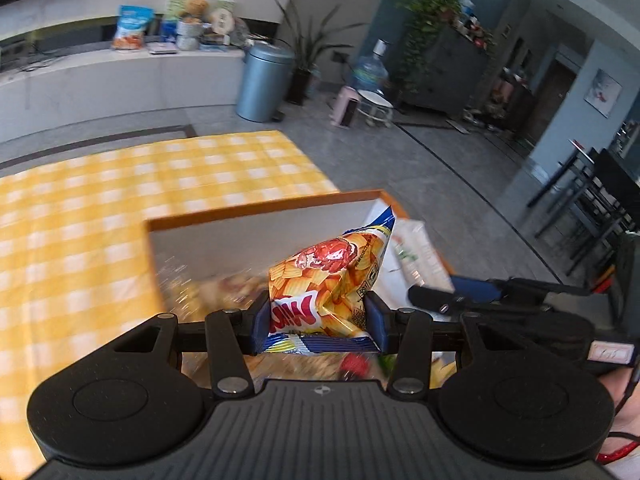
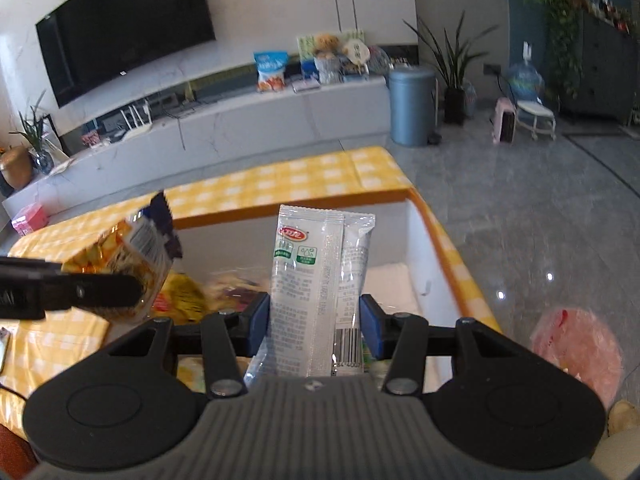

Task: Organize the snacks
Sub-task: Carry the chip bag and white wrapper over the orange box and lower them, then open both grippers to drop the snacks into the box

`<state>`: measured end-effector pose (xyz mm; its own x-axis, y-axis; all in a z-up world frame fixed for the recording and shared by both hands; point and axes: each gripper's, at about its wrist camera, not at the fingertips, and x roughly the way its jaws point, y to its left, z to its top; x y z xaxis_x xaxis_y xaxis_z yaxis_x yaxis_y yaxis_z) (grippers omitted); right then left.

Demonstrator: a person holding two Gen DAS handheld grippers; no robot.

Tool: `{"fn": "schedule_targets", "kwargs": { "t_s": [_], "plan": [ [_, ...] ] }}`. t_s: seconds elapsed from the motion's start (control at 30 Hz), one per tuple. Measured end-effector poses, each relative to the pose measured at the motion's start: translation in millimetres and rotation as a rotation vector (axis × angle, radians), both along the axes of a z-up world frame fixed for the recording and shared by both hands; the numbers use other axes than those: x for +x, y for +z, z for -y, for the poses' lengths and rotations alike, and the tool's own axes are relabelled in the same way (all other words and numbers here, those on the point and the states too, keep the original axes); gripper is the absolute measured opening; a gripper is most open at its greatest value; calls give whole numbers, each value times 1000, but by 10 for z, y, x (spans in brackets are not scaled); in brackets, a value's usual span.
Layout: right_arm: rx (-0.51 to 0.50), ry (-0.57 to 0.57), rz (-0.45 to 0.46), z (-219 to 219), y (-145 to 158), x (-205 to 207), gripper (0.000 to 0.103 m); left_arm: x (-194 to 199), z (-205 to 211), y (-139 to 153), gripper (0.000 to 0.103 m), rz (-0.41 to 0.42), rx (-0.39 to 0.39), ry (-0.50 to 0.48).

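My left gripper point(image 1: 318, 314) is shut on an orange and yellow chip bag point(image 1: 332, 276) and holds it above the white box with an orange rim point(image 1: 256, 210). My right gripper point(image 2: 316, 320) is shut on a white snack packet with a green label point(image 2: 316, 280), upright over the same box point(image 2: 416, 220). The left gripper and its chip bag point(image 2: 132, 256) show at the left of the right wrist view. The right gripper's arm point(image 1: 500, 292) and its packet point(image 1: 416, 256) show at the right of the left wrist view. Several snack packs point(image 2: 192, 292) lie blurred inside the box.
The box stands on a table with a yellow checked cloth point(image 1: 120, 200). A pink plastic bag point(image 2: 580, 348) lies on the floor to the right. A blue bin point(image 2: 412, 106), plants and a TV counter with more snacks point(image 2: 272, 66) stand beyond the table.
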<state>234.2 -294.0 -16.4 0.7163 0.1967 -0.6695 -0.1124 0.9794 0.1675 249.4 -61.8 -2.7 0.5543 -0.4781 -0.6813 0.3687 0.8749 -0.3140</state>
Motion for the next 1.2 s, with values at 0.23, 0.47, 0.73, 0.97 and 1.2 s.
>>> {"fn": "schedule_targets", "kwargs": {
  "t_s": [0.23,0.47,0.73,0.97,1.2],
  "plan": [
    [-117,62,-94,111,-157,408,47,637,281,-314,55,-155,-60,-16],
    [-299,162,-165,-42,-345,746,47,878,515,-609,55,-227,-6,4],
    [-422,245,-172,-204,-541,966,47,1034,631,-774,55,-263,57,2],
    [-465,252,-186,-262,-627,1033,47,1070,667,-816,62,-244,80,-17],
    [-485,265,-204,-311,-632,999,50,1030,675,-812,76,-230,102,-32]
  ]
}}
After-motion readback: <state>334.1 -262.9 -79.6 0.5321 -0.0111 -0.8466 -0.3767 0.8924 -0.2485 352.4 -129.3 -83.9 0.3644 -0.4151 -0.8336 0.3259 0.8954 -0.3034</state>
